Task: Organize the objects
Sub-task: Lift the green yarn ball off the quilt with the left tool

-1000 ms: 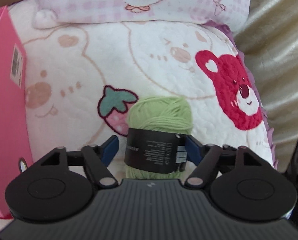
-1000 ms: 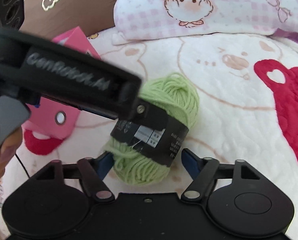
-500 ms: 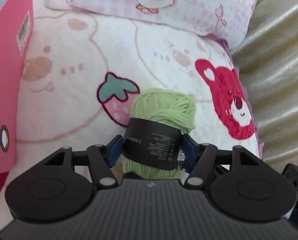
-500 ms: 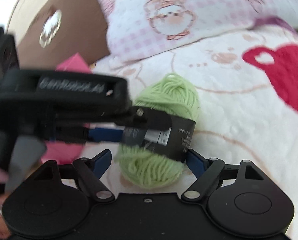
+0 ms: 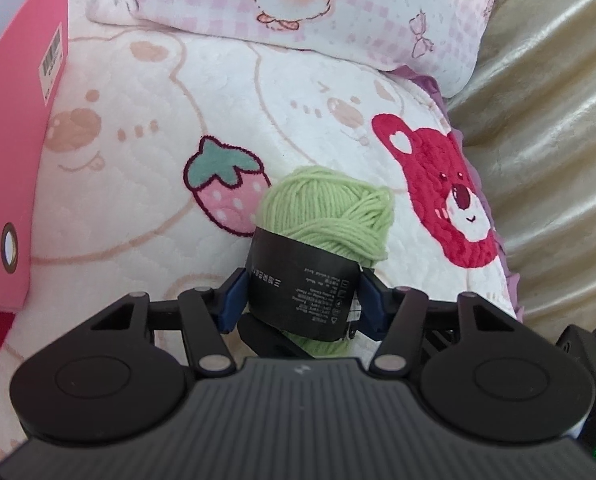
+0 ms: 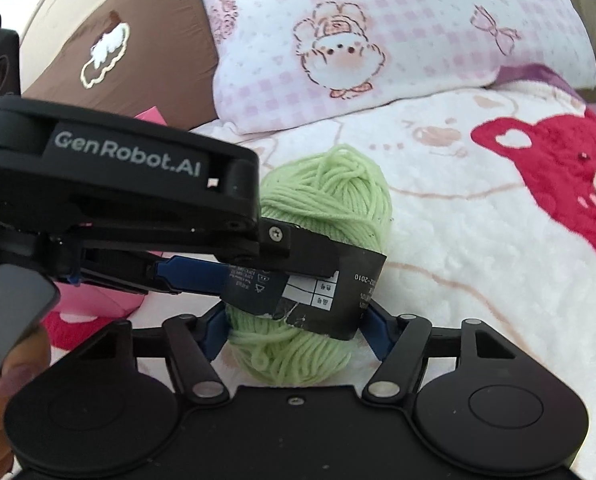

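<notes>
Green soft wool yarn ball — light, squashy; my left tool pinches its stiffer black paper band, right tool brackets it — grip unclear.

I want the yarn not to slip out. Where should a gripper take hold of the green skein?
Probably on the black paper band around the green yarn skein, fingers either side, as the left gripper does: firmer than the loose, rounded ends.

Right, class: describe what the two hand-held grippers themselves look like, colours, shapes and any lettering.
Both are matt black, with blue finger pads, two round discs joined by linkage bars with silver rivets, and a ribbed body. The left hand-held gripper carries white "GenRobot.AI" lettering and a grey trigger. The right hand-held gripper shows no lettering.
</notes>
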`<state>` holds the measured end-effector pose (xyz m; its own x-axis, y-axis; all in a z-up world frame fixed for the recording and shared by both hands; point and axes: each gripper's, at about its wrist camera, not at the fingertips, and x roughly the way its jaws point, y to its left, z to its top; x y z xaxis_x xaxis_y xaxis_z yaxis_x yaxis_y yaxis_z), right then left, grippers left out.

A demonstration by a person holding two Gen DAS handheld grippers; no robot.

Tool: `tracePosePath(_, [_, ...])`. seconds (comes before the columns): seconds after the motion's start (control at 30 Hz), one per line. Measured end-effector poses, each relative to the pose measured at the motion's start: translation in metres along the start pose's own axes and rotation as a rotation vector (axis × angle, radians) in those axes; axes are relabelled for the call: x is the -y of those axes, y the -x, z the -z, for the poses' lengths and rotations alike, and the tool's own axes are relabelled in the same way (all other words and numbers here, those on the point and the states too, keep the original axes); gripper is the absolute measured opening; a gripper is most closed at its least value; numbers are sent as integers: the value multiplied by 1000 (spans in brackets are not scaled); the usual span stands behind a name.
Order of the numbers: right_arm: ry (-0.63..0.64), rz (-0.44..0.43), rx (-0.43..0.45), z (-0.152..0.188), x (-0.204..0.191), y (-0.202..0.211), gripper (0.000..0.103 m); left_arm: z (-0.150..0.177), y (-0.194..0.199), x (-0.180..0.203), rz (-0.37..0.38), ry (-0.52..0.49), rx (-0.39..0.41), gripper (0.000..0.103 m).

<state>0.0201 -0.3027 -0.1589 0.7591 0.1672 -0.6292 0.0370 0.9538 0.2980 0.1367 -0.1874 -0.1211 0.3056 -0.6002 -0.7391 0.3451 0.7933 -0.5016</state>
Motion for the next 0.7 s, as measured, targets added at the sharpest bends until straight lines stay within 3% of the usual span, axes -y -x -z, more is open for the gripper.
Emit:
tracePosePath(0.23, [11, -29, -52, -3, -5, 20, 69, 13, 21, 6, 0, -26, -9, 56])
tracePosePath(0.7, [28, -58, -141, -6, -39, 48, 69, 38, 71, -2, -7, 16, 3, 56])
